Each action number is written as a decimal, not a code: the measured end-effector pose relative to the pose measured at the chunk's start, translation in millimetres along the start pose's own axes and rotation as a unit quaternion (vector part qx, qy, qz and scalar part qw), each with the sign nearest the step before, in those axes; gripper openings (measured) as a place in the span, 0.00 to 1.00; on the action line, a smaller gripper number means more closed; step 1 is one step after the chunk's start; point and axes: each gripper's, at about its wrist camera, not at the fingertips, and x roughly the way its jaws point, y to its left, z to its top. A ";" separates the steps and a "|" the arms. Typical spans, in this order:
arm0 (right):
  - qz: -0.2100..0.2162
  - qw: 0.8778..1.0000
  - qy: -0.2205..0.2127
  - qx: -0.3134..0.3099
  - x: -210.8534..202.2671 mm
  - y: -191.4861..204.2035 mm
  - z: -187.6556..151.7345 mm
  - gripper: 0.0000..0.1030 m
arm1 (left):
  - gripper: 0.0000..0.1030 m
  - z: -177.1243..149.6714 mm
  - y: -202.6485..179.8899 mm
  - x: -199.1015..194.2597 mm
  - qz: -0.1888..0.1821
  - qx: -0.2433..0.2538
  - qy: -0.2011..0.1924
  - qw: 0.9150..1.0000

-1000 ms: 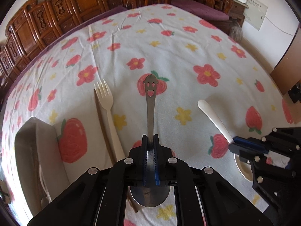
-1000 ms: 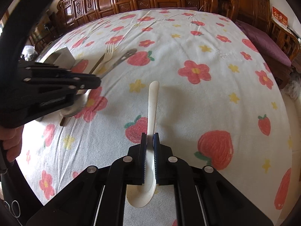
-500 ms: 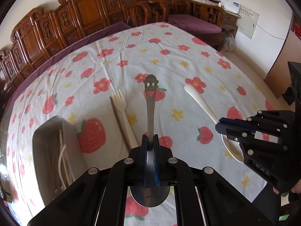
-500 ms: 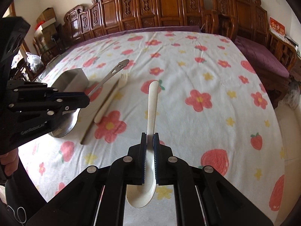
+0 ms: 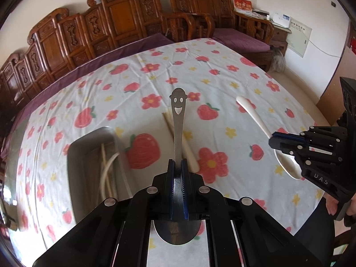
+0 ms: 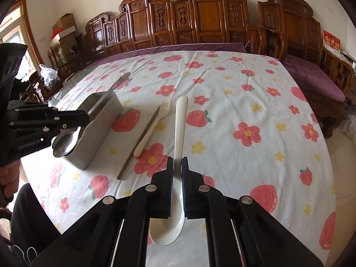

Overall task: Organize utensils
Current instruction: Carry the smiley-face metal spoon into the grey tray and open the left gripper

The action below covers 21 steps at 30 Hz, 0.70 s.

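Observation:
My left gripper (image 5: 177, 163) is shut on a metal spoon (image 5: 178, 120) with a smiling face cut into its handle; the handle points away and the bowl sits under the jaws. It hangs above the table just right of an open metal box (image 5: 76, 178) that holds chopsticks and pale utensils. My right gripper (image 6: 177, 162) is shut on a white spoon (image 6: 180, 129), lifted off the cloth. A cream fork (image 6: 153, 126) and a brown chopstick (image 6: 140, 142) lie side by side between the metal box (image 6: 98, 124) and the white spoon.
A tablecloth (image 6: 233, 93) with flowers and strawberries covers the table. Carved wooden chairs (image 6: 200, 22) line the far edge, and a purple-cushioned bench (image 6: 311, 80) stands at the right. A person's hand (image 6: 9, 178) holds the left gripper (image 6: 82, 116).
Both grippers have risen with their spoons, so more of the table and chairs shows. The left one has shifted toward the metal box, which now sits nearer the middle of its view.

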 end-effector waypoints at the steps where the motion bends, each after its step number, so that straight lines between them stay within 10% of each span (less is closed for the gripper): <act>1: 0.001 1.000 0.000 -0.002 0.2 2.7 -0.1 0.08 | 0.05 -1.5 5.4 -1.9 0.002 -0.004 -0.001 1.000; 21: 0.037 0.998 -0.001 -0.046 3.5 64.0 5.0 0.08 | 0.05 -40.9 105.0 5.5 0.049 -0.079 0.012 0.996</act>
